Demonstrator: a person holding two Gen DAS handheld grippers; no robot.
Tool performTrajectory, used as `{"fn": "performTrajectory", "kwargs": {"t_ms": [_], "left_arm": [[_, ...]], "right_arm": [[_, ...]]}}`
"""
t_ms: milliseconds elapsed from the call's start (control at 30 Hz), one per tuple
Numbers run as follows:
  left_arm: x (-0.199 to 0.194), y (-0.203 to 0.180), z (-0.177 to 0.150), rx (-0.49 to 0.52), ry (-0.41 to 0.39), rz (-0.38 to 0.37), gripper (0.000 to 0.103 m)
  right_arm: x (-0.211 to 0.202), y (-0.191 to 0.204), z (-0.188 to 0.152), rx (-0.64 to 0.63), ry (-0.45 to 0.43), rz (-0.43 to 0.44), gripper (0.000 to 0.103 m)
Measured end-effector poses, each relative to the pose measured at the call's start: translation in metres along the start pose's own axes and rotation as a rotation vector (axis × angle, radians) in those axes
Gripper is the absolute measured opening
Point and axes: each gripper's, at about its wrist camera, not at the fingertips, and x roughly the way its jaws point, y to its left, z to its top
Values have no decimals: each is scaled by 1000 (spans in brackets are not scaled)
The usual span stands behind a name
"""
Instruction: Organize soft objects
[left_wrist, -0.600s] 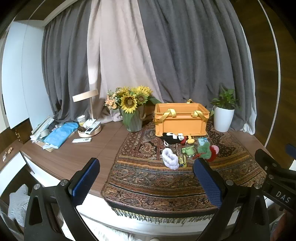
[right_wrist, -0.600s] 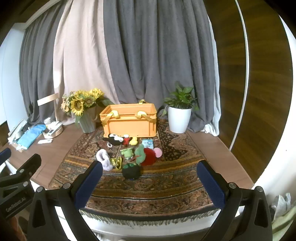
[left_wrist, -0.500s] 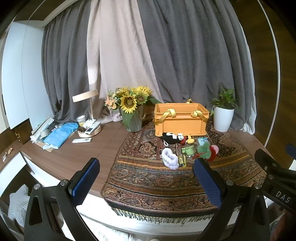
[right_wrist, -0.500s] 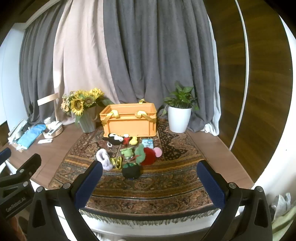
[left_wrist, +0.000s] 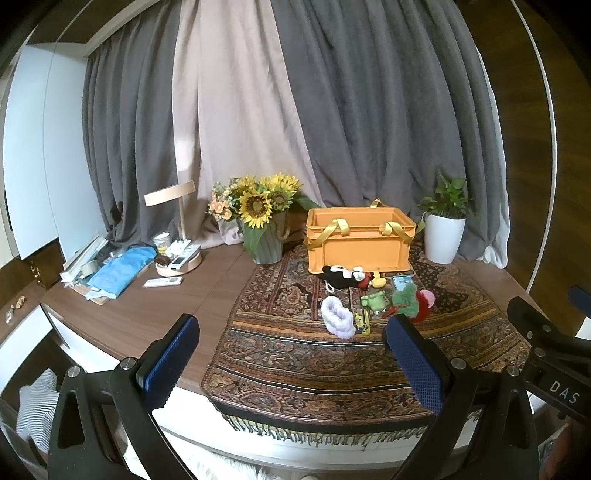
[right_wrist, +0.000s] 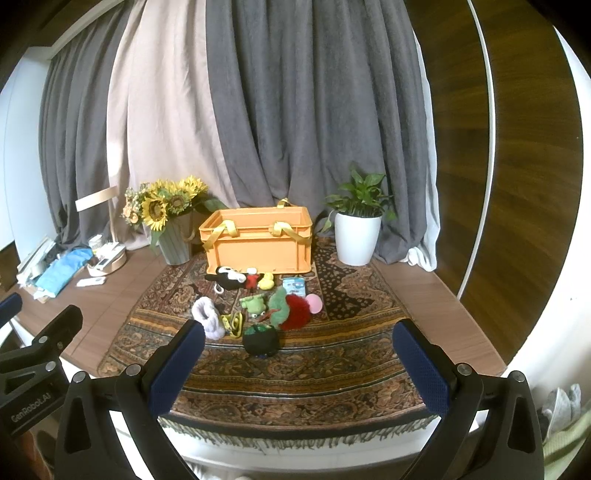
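Observation:
An orange crate (left_wrist: 357, 240) (right_wrist: 258, 240) with yellow straps stands on a patterned rug (left_wrist: 295, 362) (right_wrist: 332, 362). Several soft toys lie in front of it: a black-and-white mouse plush (left_wrist: 341, 276) (right_wrist: 229, 277), a white fluffy piece (left_wrist: 337, 318) (right_wrist: 207, 313), a green frog (left_wrist: 375, 301) (right_wrist: 254, 305), a green-and-red plush (left_wrist: 410, 301) (right_wrist: 290, 314) and a black pouch (right_wrist: 260, 340). My left gripper (left_wrist: 291, 332) and my right gripper (right_wrist: 298, 336) both hang open in front of the table's near edge, with nothing between their blue fingers.
A vase of sunflowers (left_wrist: 260, 218) (right_wrist: 168, 218) stands left of the crate, a white potted plant (left_wrist: 443, 225) (right_wrist: 358, 229) right of it. At the far left lie a lamp with a tray (left_wrist: 177, 258), remotes and a blue cloth (left_wrist: 122, 269). Curtains hang behind.

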Motion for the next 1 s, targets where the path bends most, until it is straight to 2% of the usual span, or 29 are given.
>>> {"fn": "performTrajectory", "kwargs": {"t_ms": [1000], "left_arm": [[-2, -3, -2, 2, -7, 0, 103]], "right_arm": [[-1, -1, -1, 1, -4, 1, 102]]}}
